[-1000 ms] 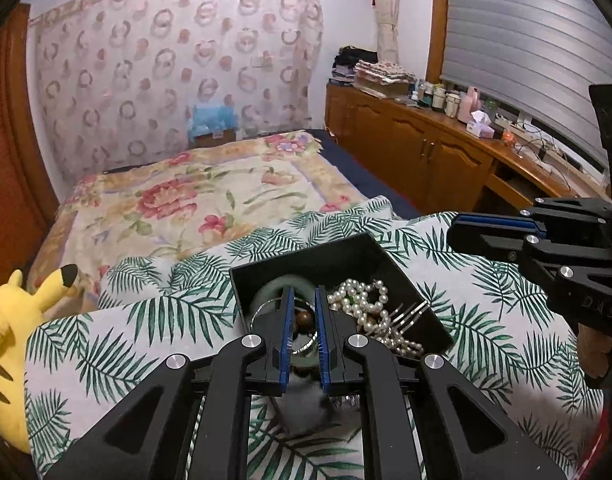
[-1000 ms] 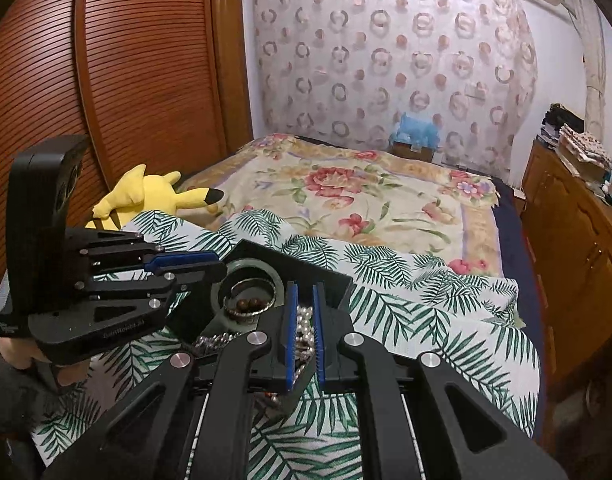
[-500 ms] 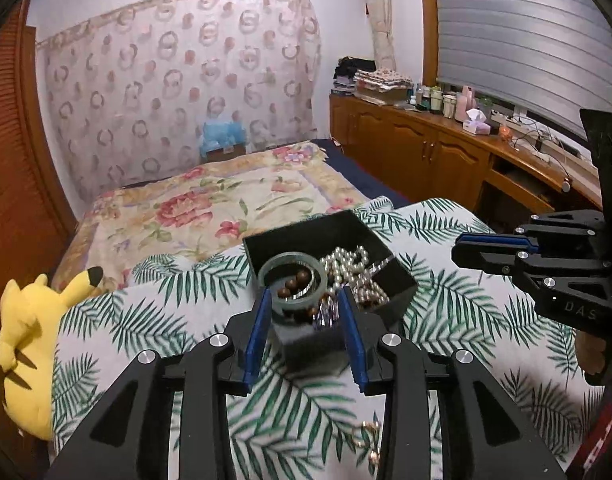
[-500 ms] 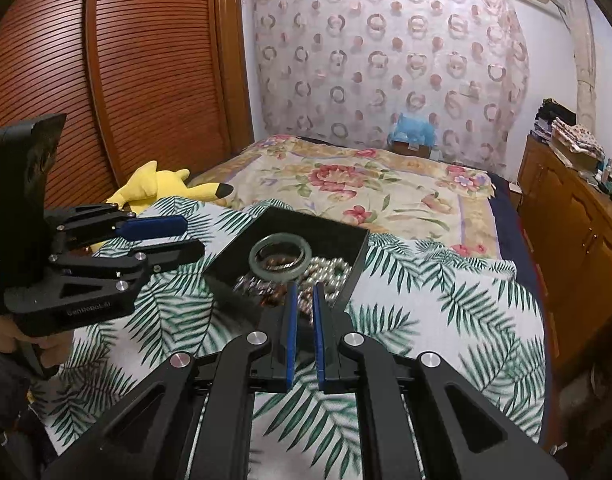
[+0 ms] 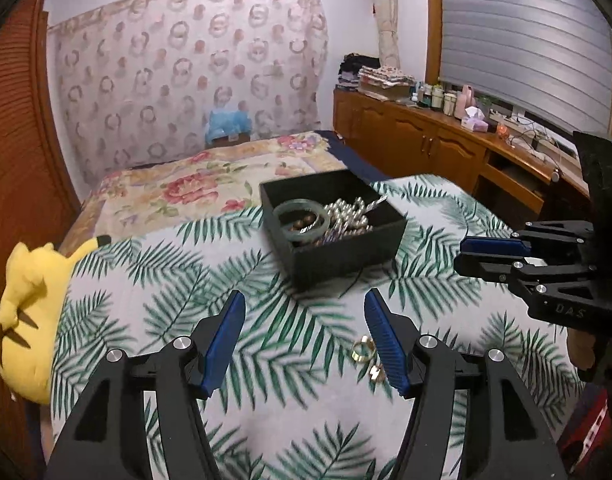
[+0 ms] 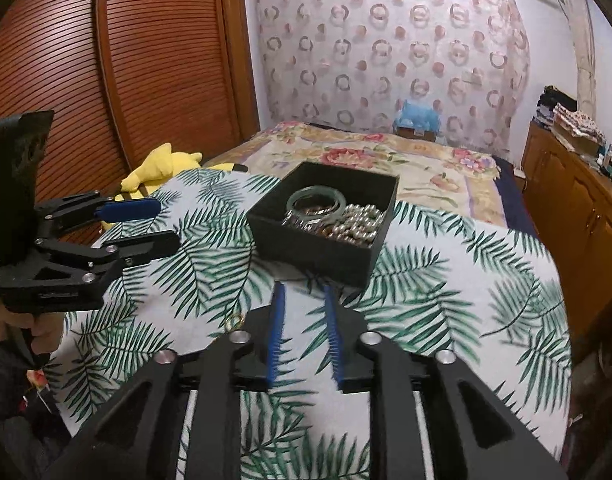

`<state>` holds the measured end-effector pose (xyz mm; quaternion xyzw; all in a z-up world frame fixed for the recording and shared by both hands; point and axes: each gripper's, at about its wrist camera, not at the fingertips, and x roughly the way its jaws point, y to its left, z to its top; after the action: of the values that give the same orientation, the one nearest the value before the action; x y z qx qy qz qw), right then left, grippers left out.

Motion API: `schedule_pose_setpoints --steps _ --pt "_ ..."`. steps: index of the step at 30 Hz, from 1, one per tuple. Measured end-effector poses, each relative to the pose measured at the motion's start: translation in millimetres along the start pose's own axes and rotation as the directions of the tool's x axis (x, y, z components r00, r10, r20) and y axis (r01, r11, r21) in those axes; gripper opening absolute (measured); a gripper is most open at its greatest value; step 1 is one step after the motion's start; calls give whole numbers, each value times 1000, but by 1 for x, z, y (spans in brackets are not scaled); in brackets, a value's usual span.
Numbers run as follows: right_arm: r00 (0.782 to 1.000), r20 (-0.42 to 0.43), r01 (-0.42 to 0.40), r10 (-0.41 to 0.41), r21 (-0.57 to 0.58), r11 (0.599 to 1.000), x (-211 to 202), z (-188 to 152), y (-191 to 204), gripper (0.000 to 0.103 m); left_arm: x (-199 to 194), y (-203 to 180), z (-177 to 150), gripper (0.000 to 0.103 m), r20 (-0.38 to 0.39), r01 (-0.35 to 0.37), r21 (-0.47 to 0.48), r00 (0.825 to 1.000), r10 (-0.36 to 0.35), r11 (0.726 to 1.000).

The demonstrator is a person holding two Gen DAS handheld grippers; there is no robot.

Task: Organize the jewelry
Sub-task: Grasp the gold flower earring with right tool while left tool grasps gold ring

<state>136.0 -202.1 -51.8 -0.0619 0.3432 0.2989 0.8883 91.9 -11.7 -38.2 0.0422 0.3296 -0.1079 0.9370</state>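
A black open box (image 5: 346, 258) stands on the leaf-print cloth (image 5: 166, 280). It holds a green jade bangle (image 5: 302, 216), pearls (image 5: 348, 216) and other pieces. Two gold rings (image 5: 364, 350) lie on the cloth by my left gripper's right finger. My left gripper (image 5: 304, 300) sits short of the box, its jaws opening wide with nothing between them. In the right wrist view the box (image 6: 322, 258), bangle (image 6: 316, 200) and one gold ring (image 6: 234, 322) show. My right gripper (image 6: 303, 287) is just before the box, jaws opening a little around nothing.
A yellow plush toy (image 5: 26, 300) lies at the cloth's left edge. Beyond the box is a bed with a floral cover (image 5: 194, 188). Wooden cabinets (image 5: 446, 152) run along the right wall, and a slatted wooden wardrobe (image 6: 126, 60) stands at the left.
Both grippers have drawn back from the box, which now lies farther ahead. The left jaws have spread from shut to wide. The right jaws have parted slightly. The gold rings have come into view.
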Motion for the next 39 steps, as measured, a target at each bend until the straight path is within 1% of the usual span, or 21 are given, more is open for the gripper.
schedule_pose_setpoints --steps 2,7,8,12,18,22,26,27,30,33,39 --pt "1000 -22 -13 13 -4 1000 8 -5 6 24 -3 6 -7 61 -9 -6 -12 1000 6 1000" --pt "997 -67 -41 39 -24 999 27 -17 23 24 -7 16 -22 71 -25 -11 -44 1000 10 999" --pt "996 -75 -49 47 -27 998 30 -19 25 24 -7 17 -24 76 -27 -14 -50 1000 12 999" --pt "990 -119 -81 74 -58 995 44 -25 43 24 -11 24 -34 80 -28 -16 -70 1000 14 997" --pt "979 -182 -117 96 -106 987 63 -28 65 24 -11 33 -42 80 -39 -18 -95 999 15 995" --pt "975 -209 -108 78 -135 985 72 -28 74 24 -7 33 -46 80 -50 -16 -96 999 11 995" --pt "976 -211 -93 58 -160 983 73 -27 77 23 -3 29 -48 80 -57 -10 -91 998 5 996" --pt "976 -209 -88 52 -164 983 72 -28 77 17 -2 28 -49 80 -60 -8 -88 998 3 996" --pt "977 -205 -95 62 -157 983 71 -29 74 16 2 25 -48 80 -68 -6 -83 998 0 997" --pt "980 -190 -86 59 -135 987 64 -30 64 16 7 19 -47 80 -79 6 -75 997 -12 997" --pt "988 -147 -57 46 -76 995 41 -34 35 17 22 3 -43 80 -107 27 -28 994 -30 999"
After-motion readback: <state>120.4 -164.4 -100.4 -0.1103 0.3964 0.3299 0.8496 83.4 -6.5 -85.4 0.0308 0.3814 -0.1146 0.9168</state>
